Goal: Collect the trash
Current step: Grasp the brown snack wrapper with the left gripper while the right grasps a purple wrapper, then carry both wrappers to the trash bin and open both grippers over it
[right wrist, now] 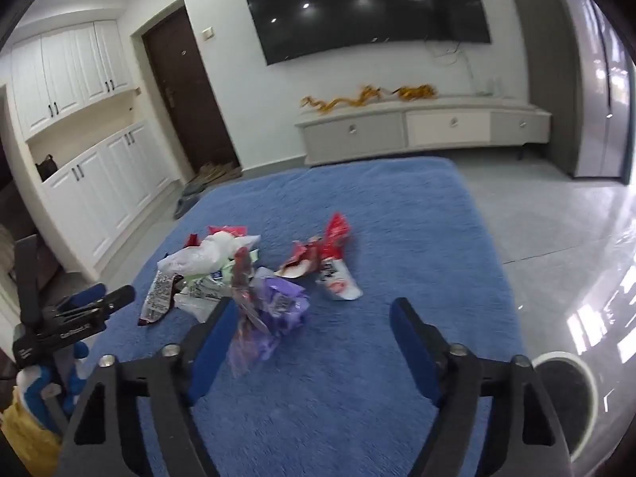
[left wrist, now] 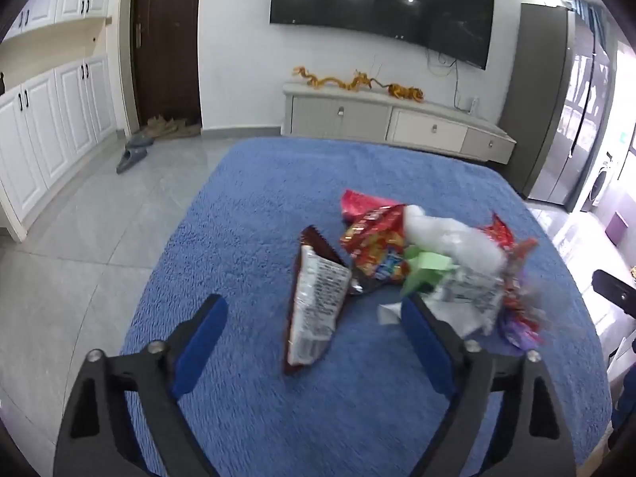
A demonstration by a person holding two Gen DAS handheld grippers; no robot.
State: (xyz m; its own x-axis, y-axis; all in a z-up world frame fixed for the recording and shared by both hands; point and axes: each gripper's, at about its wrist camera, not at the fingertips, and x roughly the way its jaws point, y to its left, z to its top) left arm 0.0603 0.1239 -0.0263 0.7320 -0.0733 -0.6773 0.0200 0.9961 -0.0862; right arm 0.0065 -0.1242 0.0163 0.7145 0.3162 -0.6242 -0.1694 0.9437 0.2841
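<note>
Wrappers (left wrist: 417, 262) are heaped mid blue rug (left wrist: 246, 214), not yet picked; approach step is judged. Left gripper (left wrist: 314, 330) is spread wide w/ nothing held, brown-silver packet (left wrist: 318, 302) between jaws; right gripper (right wrist: 314, 330) is parted, nothing clamped, purple wrapper (right wrist: 274, 306) by its left pad; closing on one piece is called for next; rug edges lie well apart, tile floor (right wrist: 556, 230) open; white-rimmed bin (right wrist: 568, 393) sits near right.

Both cameras sit just behind their own jaws and look forward and downward over the blue rug (left wrist: 246, 214) toward the wall with the television (left wrist: 381, 8). The left wrist view hangs close over the heap of wrappers (left wrist: 417, 262), which fills its middle right. The right wrist view stands further right and slightly further back, with the heap at centre left. Both share the rug, heap, television, low cabinet (right wrist: 421, 127) and dark door (right wrist: 187, 91).
</note>
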